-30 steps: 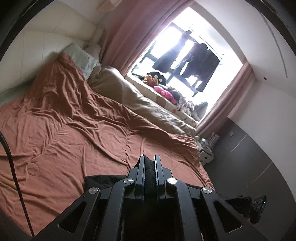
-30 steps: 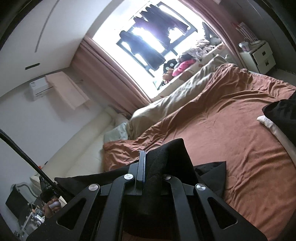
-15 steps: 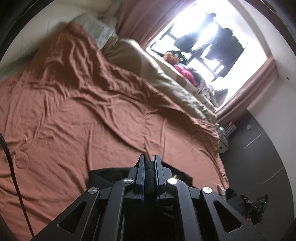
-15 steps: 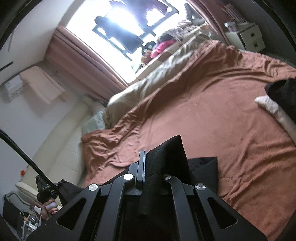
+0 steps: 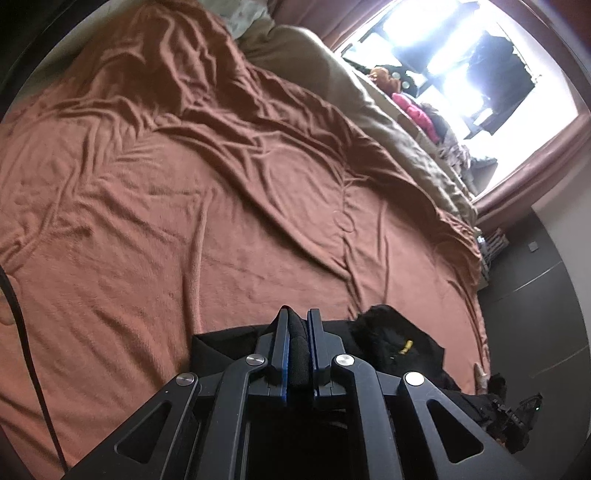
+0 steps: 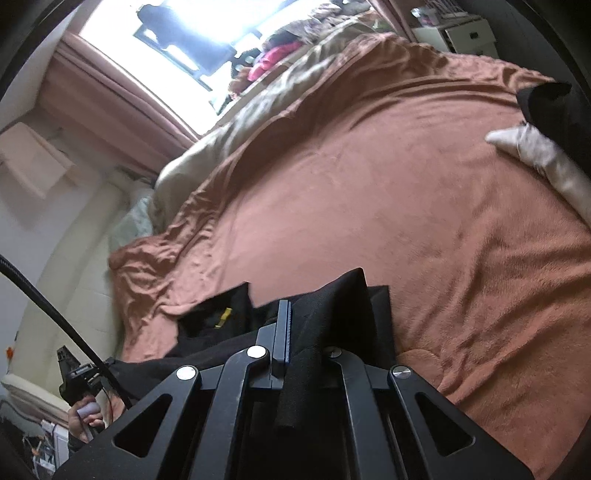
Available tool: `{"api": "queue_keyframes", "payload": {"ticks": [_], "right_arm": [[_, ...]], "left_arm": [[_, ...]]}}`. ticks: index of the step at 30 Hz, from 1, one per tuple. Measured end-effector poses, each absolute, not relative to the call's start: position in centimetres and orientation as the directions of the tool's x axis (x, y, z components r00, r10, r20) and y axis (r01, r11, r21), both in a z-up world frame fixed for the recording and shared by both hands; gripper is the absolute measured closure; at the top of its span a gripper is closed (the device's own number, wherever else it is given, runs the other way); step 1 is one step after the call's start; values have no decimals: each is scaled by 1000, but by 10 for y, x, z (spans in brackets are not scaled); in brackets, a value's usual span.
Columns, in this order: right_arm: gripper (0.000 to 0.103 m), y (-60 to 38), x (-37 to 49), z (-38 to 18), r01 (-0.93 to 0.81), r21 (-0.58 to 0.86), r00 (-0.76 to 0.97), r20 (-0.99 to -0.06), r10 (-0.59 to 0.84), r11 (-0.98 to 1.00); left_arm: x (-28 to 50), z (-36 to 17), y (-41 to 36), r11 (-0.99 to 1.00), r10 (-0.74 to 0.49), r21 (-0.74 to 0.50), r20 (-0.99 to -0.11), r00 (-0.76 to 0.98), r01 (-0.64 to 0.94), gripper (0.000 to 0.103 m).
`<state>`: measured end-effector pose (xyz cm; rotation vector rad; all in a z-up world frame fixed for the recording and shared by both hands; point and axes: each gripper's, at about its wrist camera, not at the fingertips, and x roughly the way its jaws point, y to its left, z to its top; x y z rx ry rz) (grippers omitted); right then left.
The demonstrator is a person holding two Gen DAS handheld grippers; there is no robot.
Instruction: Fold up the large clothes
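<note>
Early stage: left claw (image 5: 298, 325) and right claw (image 6: 295, 314) each clamped tight on an edge of the black garment (image 5: 391, 339), its bulk bunched at the near edge of the bed (image 5: 184, 221); no fold visible yet.

We see a bed (image 5: 184, 206) under a rumpled rust-brown blanket (image 6: 369, 206), pink curtains (image 6: 92, 96) framing a glaring window (image 5: 461, 55), and a white nightstand (image 6: 465, 35).

Blown-out window (image 5: 461, 62) glare backlights the soft, fisheye-warped views.
</note>
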<state>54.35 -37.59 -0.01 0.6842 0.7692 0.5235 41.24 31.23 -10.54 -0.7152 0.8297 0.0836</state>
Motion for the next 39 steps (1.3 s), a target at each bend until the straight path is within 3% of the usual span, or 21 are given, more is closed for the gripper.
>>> {"api": "queue_keyframes", "payload": {"ticks": [6,8,9,10,11,12,13,21,31,39], "right_arm": [[101,-362,565,5,-145,696,586,-512,628,703],[95,-357,571,8,-137,685,581,-530,618,715],[90,-356,573,11,-136,689,579,-528,622,711],[63,-355,574,13,-137,692,579,-525,624,709],[44,-356,574,18,-139,697,585,-515,626,704],[13,-357,573,23,-145,702,595,-502,628,697],[10,-360,570,29,-150,704,608,-487,626,694],[10,-367,542,58,-184,631,625,-518,585,754],[11,-356,496,41,-217,517,595,-602,532,828],[12,-322,454,56,-365,372,560,-645,520,854]], "left_arm": [[431,-128,315,764,-184,-531,-725,664,-368,92],[436,-134,318,750,-197,-540,-735,649,-383,82],[437,-135,319,745,-203,-542,-739,643,-388,68],[438,-135,320,740,-205,-545,-741,640,-395,51],[435,-133,322,731,-204,-554,-734,647,-398,45],[432,-131,323,725,-201,-564,-723,661,-396,37],[428,-128,324,723,-198,-569,-715,671,-393,35],[399,-117,317,785,-153,-494,-739,657,-373,35],[370,-140,281,888,-101,-322,-833,544,-328,35],[337,-144,209,984,-46,-125,-871,489,-130,35]]}}
